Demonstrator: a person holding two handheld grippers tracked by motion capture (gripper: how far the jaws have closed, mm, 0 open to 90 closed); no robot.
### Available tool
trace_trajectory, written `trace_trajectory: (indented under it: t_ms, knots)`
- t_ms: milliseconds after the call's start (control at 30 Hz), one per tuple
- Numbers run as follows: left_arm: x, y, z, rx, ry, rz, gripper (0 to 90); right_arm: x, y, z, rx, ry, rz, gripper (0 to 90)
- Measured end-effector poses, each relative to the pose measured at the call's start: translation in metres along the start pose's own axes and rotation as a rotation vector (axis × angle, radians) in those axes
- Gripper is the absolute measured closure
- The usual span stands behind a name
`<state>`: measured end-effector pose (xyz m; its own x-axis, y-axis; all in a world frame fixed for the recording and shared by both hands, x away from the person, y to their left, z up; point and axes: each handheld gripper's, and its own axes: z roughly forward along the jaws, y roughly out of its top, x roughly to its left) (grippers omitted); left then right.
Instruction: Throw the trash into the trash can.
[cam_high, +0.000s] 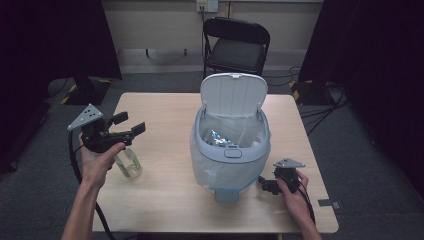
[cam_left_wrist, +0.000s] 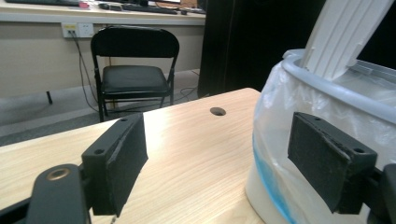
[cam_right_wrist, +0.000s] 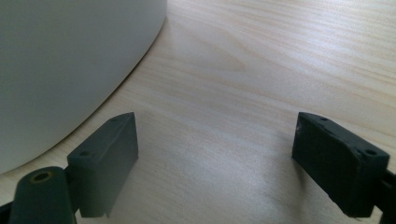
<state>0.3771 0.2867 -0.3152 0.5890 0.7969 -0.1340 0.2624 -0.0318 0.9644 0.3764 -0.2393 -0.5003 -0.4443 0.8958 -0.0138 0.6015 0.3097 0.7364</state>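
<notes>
A pale grey waste bin (cam_high: 225, 170) with a clear liner bag stands mid-table, its white lid (cam_high: 232, 95) raised upright. Crumpled shiny waste (cam_high: 218, 137) lies inside. My left gripper (cam_high: 131, 124) hovers over the table's left side, open and empty, pointing toward the bin. In the left gripper view my left gripper (cam_left_wrist: 223, 158) frames bare wood, with the bin's rim (cam_left_wrist: 327, 88) and lid (cam_left_wrist: 345, 32) at right. A clear bottle (cam_high: 130, 165) lies on the table just beneath that hand. My right gripper (cam_high: 265, 185) rests low by the bin's base, open; in the right gripper view my right gripper (cam_right_wrist: 215, 158) has the bin wall (cam_right_wrist: 70, 60) to its left.
A black folding chair (cam_high: 235, 45) stands beyond the far table edge, also seen as the chair (cam_left_wrist: 133, 70) in the left gripper view. A small round hole (cam_left_wrist: 217, 111) sits in the tabletop (cam_high: 165, 190) near the far edge. Dark curtains flank both sides.
</notes>
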Motion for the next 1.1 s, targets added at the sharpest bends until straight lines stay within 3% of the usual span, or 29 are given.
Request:
trace_trajectory:
  t_ms: [633,900,1100]
  knots:
    - [0.025,-0.024,-0.012,0.065,0.098,-0.026,16.6,0.0,0.0,0.0,0.0,0.0,0.0,13.3]
    - [0.033,-0.046,-0.008,0.128,0.141,-0.05,15.6,0.0,0.0,0.0,0.0,0.0,0.0,13.3]
    - [0.036,-0.067,-0.006,0.173,0.133,-0.091,16.0,0.0,0.0,0.0,0.001,0.0,0.001,13.3]
